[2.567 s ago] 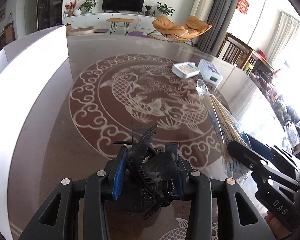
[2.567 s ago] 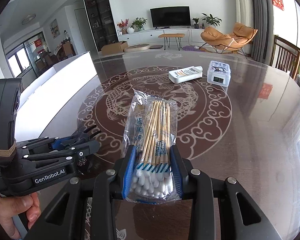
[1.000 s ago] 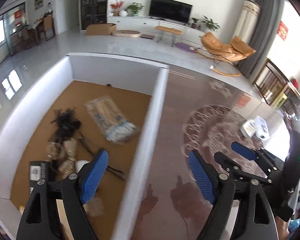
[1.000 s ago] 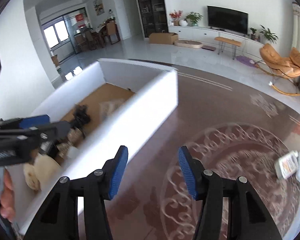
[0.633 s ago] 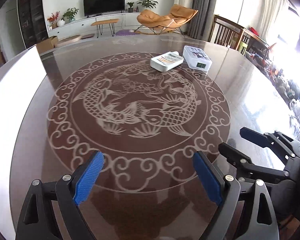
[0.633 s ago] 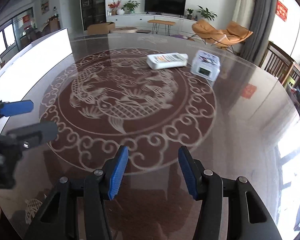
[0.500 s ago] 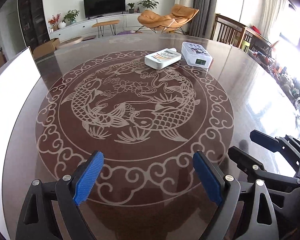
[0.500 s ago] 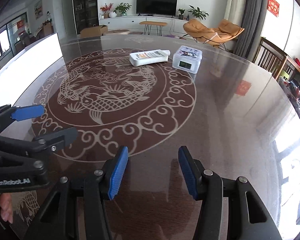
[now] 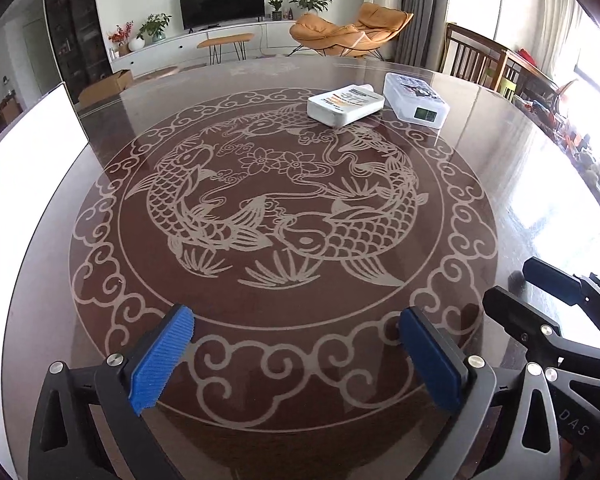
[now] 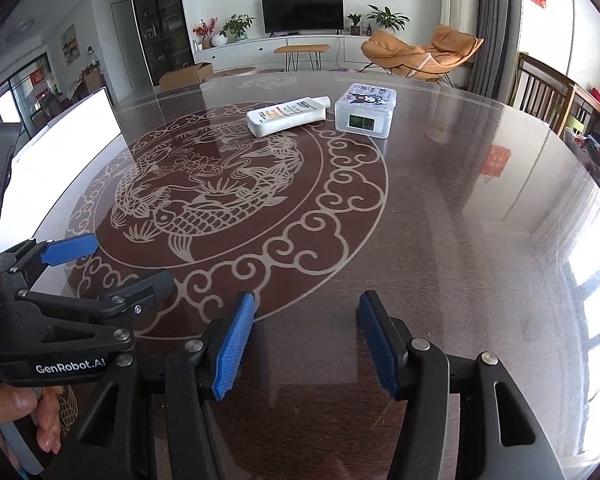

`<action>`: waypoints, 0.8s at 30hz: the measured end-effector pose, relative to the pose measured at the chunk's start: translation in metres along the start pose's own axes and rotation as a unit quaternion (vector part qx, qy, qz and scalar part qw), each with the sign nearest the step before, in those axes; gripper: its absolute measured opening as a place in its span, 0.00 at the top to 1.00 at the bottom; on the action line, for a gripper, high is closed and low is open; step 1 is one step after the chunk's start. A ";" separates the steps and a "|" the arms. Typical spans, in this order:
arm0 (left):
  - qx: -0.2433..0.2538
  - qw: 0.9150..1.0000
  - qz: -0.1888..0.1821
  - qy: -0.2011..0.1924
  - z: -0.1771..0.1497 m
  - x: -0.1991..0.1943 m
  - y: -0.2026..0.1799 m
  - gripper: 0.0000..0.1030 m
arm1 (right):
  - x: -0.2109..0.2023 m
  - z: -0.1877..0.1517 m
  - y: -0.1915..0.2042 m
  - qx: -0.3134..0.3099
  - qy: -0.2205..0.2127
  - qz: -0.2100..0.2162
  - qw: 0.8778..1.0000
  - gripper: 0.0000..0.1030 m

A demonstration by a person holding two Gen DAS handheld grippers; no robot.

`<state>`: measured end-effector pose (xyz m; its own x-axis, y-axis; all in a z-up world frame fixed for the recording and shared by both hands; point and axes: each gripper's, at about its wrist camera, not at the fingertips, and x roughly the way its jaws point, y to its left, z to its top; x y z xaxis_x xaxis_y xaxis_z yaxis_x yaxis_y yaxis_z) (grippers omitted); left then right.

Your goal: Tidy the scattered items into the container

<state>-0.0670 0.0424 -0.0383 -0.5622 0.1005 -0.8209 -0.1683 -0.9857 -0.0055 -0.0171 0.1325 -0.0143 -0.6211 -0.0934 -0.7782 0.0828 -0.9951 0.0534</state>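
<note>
A white bottle (image 9: 345,104) (image 10: 288,116) lies on its side at the far part of the dark round table (image 9: 100,320), touching or nearly touching a clear plastic box (image 9: 415,103) (image 10: 366,116) with a cartoon label. The white container's wall (image 9: 24,152) (image 10: 60,152) runs along the left. My left gripper (image 9: 296,316) (image 10: 126,260) hovers over the near side of the fish pattern, its jaws opening wide with nothing between them. My right gripper (image 10: 307,300) (image 9: 518,284) is beside it on the right, its jaws also opening and empty. Both are well short of the bottle and box.
A hand (image 10: 20,412) grips the left tool's handle at the lower left of the right wrist view. Wooden chairs (image 9: 480,60) stand past the table's far right edge. The container's inside is hidden behind its wall.
Both grippers earlier held a black hair clip and a cotton-swab pack, then stood empty by the container where those lay. They have swung right over the table, and their jaws stand wider.
</note>
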 end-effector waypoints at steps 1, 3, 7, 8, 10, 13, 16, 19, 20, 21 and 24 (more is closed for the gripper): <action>0.000 1.000 0.000 -0.001 -0.001 -0.001 0.001 0.00 | 0.000 0.000 0.000 0.000 0.000 0.000 1.000 0.45; -0.002 1.000 0.001 -0.001 -0.001 0.000 0.002 0.00 | 0.000 -0.001 0.003 -0.003 0.001 -0.004 1.000 0.45; -0.003 1.000 0.002 -0.002 -0.001 0.000 0.002 0.00 | 0.001 -0.001 0.005 -0.008 0.002 -0.010 1.000 0.45; -0.003 1.000 0.003 -0.002 -0.001 0.000 0.003 0.00 | 0.001 -0.001 0.005 -0.008 0.002 -0.010 1.000 0.45; -0.003 1.000 0.003 -0.002 -0.001 -0.001 0.002 0.00 | 0.001 -0.001 0.005 -0.008 0.003 -0.011 1.000 0.45; -0.005 1.000 0.005 -0.002 -0.002 -0.002 0.003 0.00 | 0.001 -0.001 0.006 -0.009 0.003 -0.012 1.000 0.45; -0.006 1.000 0.006 -0.003 -0.002 -0.003 0.003 0.00 | 0.001 -0.001 0.006 -0.010 0.003 -0.013 1.000 0.45; -0.006 1.000 0.006 -0.003 -0.003 -0.003 0.003 0.00 | 0.001 -0.002 0.006 -0.011 0.003 -0.014 1.000 0.45; -0.006 1.000 0.006 -0.003 -0.003 -0.003 0.003 0.00 | 0.000 -0.002 0.006 -0.011 0.003 -0.014 1.000 0.45; -0.007 1.000 0.006 -0.003 -0.003 -0.003 0.003 0.00 | 0.000 -0.002 0.006 -0.011 0.003 -0.014 1.000 0.45; -0.006 1.000 0.006 -0.003 -0.003 -0.003 0.003 0.00 | 0.000 -0.002 0.006 -0.011 0.004 -0.014 1.000 0.45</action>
<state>-0.0638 0.0386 -0.0375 -0.5694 0.0901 -0.8171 -0.1516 -0.9884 -0.0033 -0.0155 0.1267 -0.0151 -0.6177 -0.0653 -0.7837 0.0827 -0.9964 0.0179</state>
